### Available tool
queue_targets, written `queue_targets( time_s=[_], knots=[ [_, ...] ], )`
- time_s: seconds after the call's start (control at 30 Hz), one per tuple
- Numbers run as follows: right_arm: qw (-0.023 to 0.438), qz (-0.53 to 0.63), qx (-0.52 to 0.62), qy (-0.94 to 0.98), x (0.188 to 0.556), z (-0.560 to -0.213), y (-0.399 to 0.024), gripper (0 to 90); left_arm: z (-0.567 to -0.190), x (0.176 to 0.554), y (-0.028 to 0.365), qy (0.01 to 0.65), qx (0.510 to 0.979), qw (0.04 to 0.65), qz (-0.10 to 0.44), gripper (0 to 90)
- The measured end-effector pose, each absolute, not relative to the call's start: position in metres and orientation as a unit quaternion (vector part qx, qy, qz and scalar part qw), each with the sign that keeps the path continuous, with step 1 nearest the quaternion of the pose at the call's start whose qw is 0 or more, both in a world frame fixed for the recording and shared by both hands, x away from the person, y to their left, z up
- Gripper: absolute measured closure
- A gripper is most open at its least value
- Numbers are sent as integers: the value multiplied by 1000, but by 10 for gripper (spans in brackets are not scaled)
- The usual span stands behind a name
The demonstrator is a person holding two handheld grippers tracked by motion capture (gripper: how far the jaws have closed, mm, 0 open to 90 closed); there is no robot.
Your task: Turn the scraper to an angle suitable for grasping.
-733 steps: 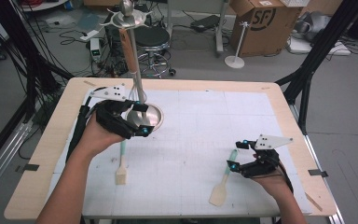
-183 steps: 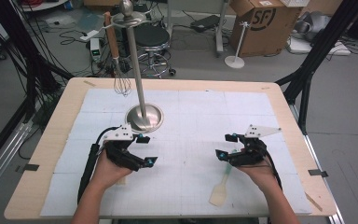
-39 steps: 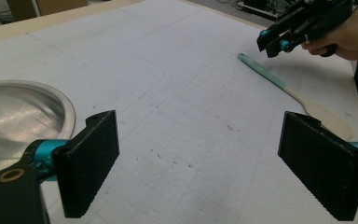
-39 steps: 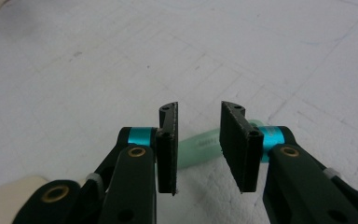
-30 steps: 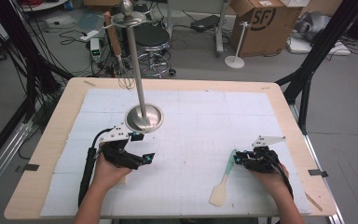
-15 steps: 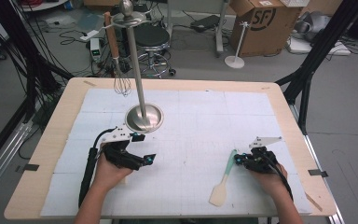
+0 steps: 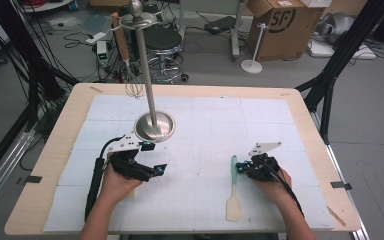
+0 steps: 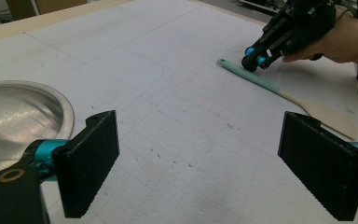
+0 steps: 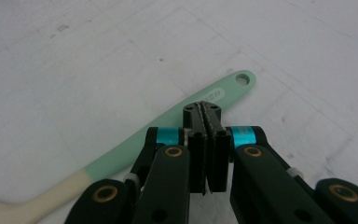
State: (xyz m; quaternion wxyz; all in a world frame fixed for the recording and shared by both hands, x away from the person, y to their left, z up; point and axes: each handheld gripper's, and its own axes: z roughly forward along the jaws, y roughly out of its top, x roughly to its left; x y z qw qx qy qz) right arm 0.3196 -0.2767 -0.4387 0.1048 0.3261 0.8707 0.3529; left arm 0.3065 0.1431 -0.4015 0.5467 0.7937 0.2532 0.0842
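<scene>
A spatula (image 7: 234, 192) with a mint green handle and a cream blade lies flat on the white mat, blade toward the near edge. My right gripper (image 7: 242, 168) is shut, its tips just right of the handle's upper end. In the right gripper view the jaws are pressed together with nothing between them, and the gripper (image 9: 208, 109) hovers over the spatula handle (image 9: 135, 149). My left gripper (image 7: 154, 170) is low over the mat in front of the stand. Its pads (image 8: 93, 163) stand wide apart and the gripper (image 8: 200, 158) is open and empty. It faces the spatula (image 8: 279, 91) and the right gripper (image 8: 256, 60).
A metal stand has a round base (image 7: 154, 126) and a tall pole (image 7: 145, 65) at mid-left of the mat. A whisk (image 7: 130, 82) with a wooden handle hangs from its top disc. The table's wooden edge (image 7: 60, 145) frames the mat. Cables and boxes lie on the floor beyond.
Since the oldest frame my left gripper has left the stand's base and drawn back toward the near edge. In the last second both hands have hardly moved.
</scene>
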Motion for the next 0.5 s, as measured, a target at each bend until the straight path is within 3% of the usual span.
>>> queue_targets(
  time_s=[0.5],
  knots=[
    [87, 352, 273, 891, 318, -437, -237, 893, -401, 306, 142, 252, 794, 547, 83, 130]
  ],
)
